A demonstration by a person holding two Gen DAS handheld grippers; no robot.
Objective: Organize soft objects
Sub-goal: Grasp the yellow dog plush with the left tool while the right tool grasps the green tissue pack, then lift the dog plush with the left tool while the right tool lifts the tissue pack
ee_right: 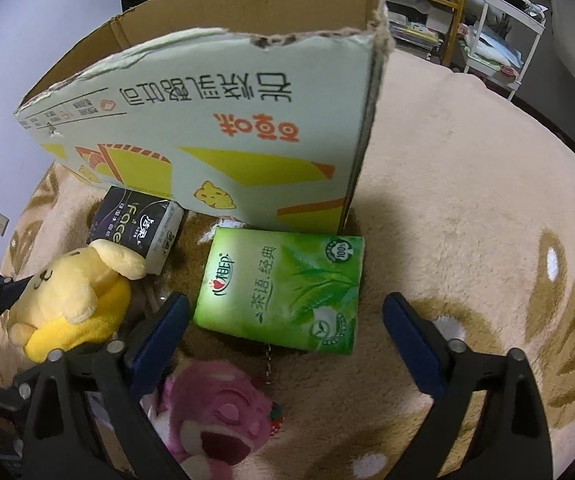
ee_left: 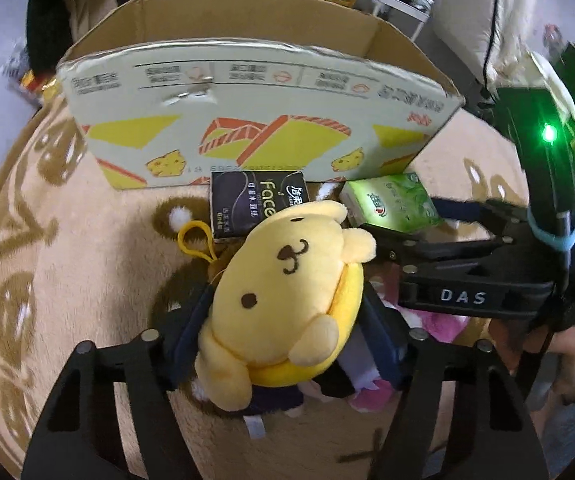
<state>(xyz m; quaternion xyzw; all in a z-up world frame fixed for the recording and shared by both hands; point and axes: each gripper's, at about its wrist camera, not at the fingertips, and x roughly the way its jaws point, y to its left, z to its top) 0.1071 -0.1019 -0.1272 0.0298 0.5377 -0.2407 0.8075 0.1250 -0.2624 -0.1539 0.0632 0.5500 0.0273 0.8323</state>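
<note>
My left gripper (ee_left: 283, 344) is shut on a yellow dog plush (ee_left: 287, 292) and holds it above the rug; the plush also shows in the right wrist view (ee_right: 71, 300). My right gripper (ee_right: 285, 320) is open and empty, its fingers either side of a green tissue pack (ee_right: 283, 292), just short of it. A pink bear plush (ee_right: 215, 416) lies on the rug below the right gripper. A black tissue pack (ee_left: 259, 204) lies against the open cardboard box (ee_left: 255, 120), which also shows in the right wrist view (ee_right: 215, 120).
A beige rug with brown patterns (ee_right: 467, 200) covers the surface. Shelves and a white cart (ee_right: 499, 24) stand at the back right. The right gripper's body (ee_left: 475, 276) sits close to the right of the yellow plush.
</note>
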